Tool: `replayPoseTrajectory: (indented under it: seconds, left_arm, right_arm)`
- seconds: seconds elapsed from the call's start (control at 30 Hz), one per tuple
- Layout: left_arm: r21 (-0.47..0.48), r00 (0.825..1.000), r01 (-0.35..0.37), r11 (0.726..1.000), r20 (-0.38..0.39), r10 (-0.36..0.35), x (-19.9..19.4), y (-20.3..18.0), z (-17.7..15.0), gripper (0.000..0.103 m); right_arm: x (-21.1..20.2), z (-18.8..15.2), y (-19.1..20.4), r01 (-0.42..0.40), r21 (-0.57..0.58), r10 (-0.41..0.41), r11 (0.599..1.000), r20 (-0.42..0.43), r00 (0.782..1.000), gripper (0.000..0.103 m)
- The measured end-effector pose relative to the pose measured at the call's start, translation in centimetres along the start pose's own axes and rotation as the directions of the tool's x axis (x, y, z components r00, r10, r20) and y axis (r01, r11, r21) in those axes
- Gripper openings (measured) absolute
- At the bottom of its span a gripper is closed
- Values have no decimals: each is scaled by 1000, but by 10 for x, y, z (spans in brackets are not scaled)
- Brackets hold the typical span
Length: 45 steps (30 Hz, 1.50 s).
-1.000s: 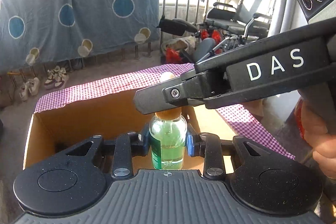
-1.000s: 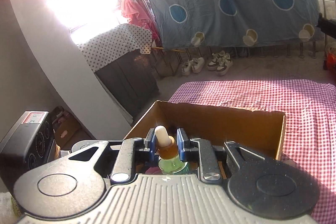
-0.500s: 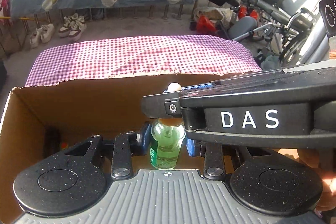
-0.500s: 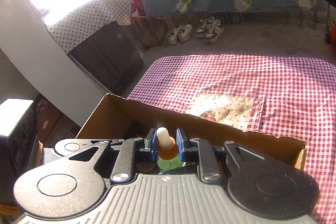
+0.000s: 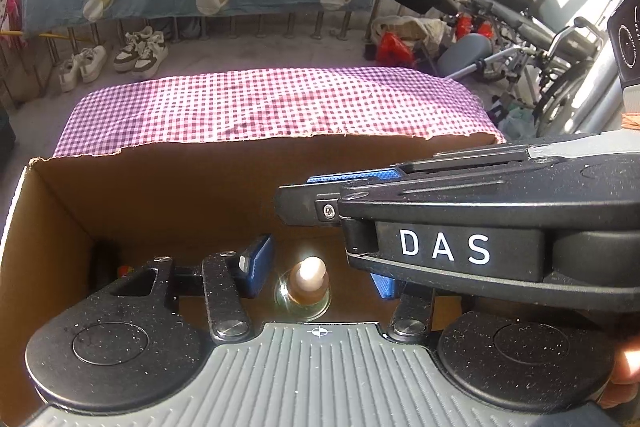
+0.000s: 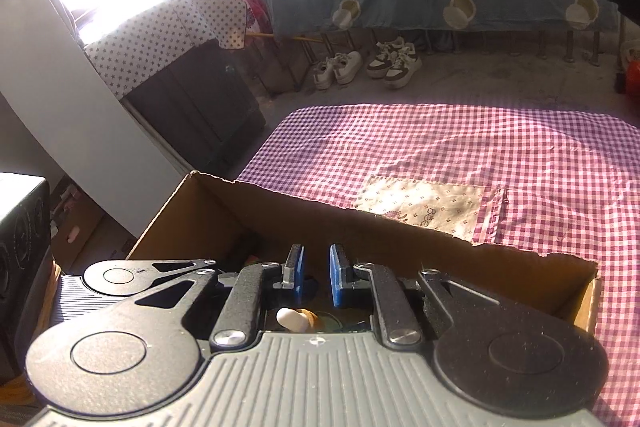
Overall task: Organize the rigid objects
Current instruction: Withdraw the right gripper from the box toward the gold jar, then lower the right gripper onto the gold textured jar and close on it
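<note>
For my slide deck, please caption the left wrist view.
Left tool opening over a dropper bottle standing inside the cardboard box.

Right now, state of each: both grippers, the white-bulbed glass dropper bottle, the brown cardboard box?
left gripper: jaws opening, bottle between them, pads off it.
right gripper: shut, nothing between its pads.
white-bulbed glass dropper bottle: inside the box, held by neither gripper, cap on.
brown cardboard box: open-topped, on the checked cloth.
</note>
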<state>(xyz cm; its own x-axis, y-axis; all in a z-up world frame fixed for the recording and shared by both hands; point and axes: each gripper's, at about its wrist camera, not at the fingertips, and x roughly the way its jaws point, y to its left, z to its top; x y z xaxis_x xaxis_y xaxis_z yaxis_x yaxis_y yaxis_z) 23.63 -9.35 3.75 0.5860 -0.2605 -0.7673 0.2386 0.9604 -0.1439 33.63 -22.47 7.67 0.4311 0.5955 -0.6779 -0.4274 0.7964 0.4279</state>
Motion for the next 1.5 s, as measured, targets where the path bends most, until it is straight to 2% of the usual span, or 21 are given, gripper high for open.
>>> replayPoseTrajectory:
  seconds: [0.13,0.23,0.33,0.5,0.63,0.7,0.77,0.83,0.9,1.07,1.3,1.5]
  left_arm:
    - [29,999,-6,1000,49,5,-14,-5,-1,61]
    - [49,994,6,999,104,-11,-34,-9,-6,71]
    - [70,987,7,998,157,-18,-59,-14,-14,75]
    - [91,973,63,994,217,-82,-107,-15,-38,95]
    - [121,965,107,987,227,-132,-137,-15,-68,100]
    - [137,967,119,983,208,-146,-144,-14,-85,101]
    - [155,971,125,980,185,-153,-148,-13,-105,102]
    - [166,976,133,977,149,-158,-146,-13,-124,102]
    - [174,980,152,973,103,-171,-139,-12,-145,102]
    - [198,992,120,973,25,-127,-104,-18,-182,102]
    - [215,994,103,971,5,-107,-65,-22,-184,102]
    - [196,994,104,975,-10,-104,-46,-20,-176,102]
  right_arm:
    - [-31,-5,0,-6,41,4,999,54,999,16]
    - [-71,-15,3,-27,85,16,996,123,992,16]
    - [-116,-34,10,-56,124,30,991,206,978,17]
    - [-185,-89,28,-93,167,37,982,313,949,17]
    - [-213,-139,43,-147,207,65,967,355,932,17]
    - [-219,-167,49,-193,249,93,949,364,927,18]
    - [-218,-187,52,-235,283,121,930,368,922,18]
    - [-209,-206,55,-276,319,153,907,361,920,30]
    - [-196,-218,56,-284,342,162,896,343,925,36]
    - [-142,-229,51,-250,414,159,875,242,957,36]
    - [-80,-214,43,-159,417,124,895,110,986,36]
    - [-55,-203,49,-132,373,122,918,50,991,36]
